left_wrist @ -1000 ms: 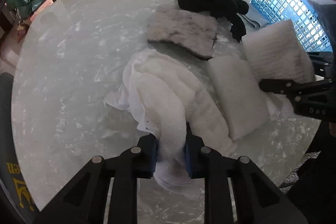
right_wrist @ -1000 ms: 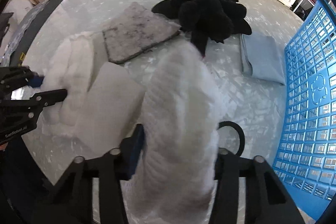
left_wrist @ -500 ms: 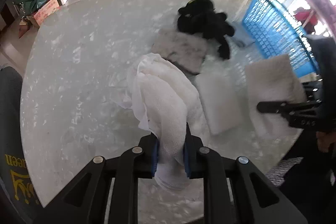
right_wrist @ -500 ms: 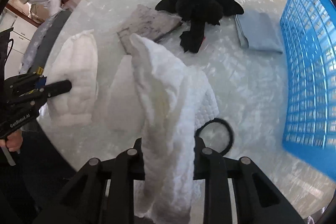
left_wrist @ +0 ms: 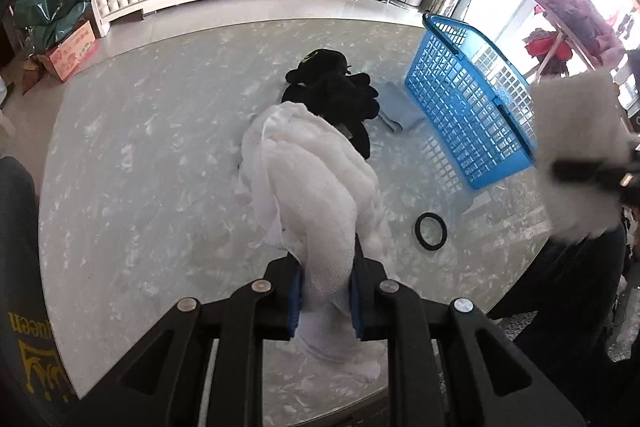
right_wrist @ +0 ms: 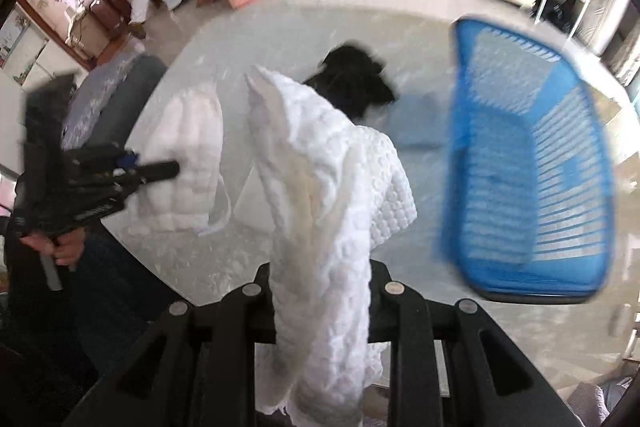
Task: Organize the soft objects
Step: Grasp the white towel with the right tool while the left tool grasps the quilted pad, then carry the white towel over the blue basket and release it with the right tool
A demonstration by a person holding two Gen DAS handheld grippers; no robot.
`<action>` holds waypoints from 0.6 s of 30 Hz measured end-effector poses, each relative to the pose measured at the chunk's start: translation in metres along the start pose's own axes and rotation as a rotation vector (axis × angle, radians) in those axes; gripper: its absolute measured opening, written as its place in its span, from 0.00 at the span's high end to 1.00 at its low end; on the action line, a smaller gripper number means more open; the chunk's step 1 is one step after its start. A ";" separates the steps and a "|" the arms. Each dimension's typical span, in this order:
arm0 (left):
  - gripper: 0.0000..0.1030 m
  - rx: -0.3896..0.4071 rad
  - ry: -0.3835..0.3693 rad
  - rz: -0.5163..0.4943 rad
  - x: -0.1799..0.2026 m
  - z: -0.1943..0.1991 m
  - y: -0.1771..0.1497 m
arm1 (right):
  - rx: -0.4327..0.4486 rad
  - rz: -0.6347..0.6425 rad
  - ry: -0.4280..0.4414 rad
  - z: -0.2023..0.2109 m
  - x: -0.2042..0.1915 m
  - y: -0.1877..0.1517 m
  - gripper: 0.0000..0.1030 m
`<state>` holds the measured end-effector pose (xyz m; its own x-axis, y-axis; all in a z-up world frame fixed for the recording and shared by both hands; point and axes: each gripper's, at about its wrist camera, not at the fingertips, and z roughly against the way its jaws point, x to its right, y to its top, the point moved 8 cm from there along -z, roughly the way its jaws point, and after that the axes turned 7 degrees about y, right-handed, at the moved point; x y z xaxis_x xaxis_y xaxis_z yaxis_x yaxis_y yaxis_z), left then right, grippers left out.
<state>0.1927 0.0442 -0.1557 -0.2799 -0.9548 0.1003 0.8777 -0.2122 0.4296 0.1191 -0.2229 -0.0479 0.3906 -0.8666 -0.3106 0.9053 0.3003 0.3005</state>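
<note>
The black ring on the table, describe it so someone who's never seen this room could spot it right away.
Start at the blue basket on the round marble table. Just in front of its near corner, toward the table edge, lies the black ring, flat on the marble. Unlike the cloths and the black plush toy nearby, it is a thin hollow loop.

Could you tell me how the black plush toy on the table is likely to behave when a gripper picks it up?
The black plush toy looks soft and fuzzy, so it would probably squash under the pads. Its limbs sprawl flat on the table, so they would likely dangle. It seems light for its bulk and unlikely to roll.
</note>
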 end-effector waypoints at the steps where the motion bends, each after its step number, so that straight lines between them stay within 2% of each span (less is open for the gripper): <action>1: 0.83 -0.002 -0.003 0.000 0.002 0.000 0.001 | 0.022 -0.002 -0.021 0.017 0.009 0.002 0.77; 3: 0.83 -0.002 0.001 -0.007 0.005 -0.003 0.003 | 0.048 -0.003 -0.068 0.028 0.013 0.015 0.77; 5: 0.83 -0.009 -0.001 -0.014 0.009 -0.005 0.003 | 0.068 -0.026 -0.109 0.045 0.036 0.018 0.77; 9: 0.83 -0.032 0.012 -0.014 0.009 -0.011 0.002 | 0.067 -0.079 -0.160 0.049 0.075 0.024 0.77; 14: 0.83 -0.056 0.030 -0.003 0.005 -0.020 0.002 | 0.034 -0.145 -0.181 0.019 0.121 0.034 0.77; 18: 0.83 -0.070 0.038 0.006 0.002 -0.025 0.004 | -0.007 -0.145 -0.188 -0.006 0.139 0.037 0.77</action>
<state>0.2050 0.0362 -0.1766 -0.2605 -0.9631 0.0680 0.9047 -0.2189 0.3656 0.2078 -0.3301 -0.0859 0.2186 -0.9597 -0.1765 0.9510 0.1691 0.2587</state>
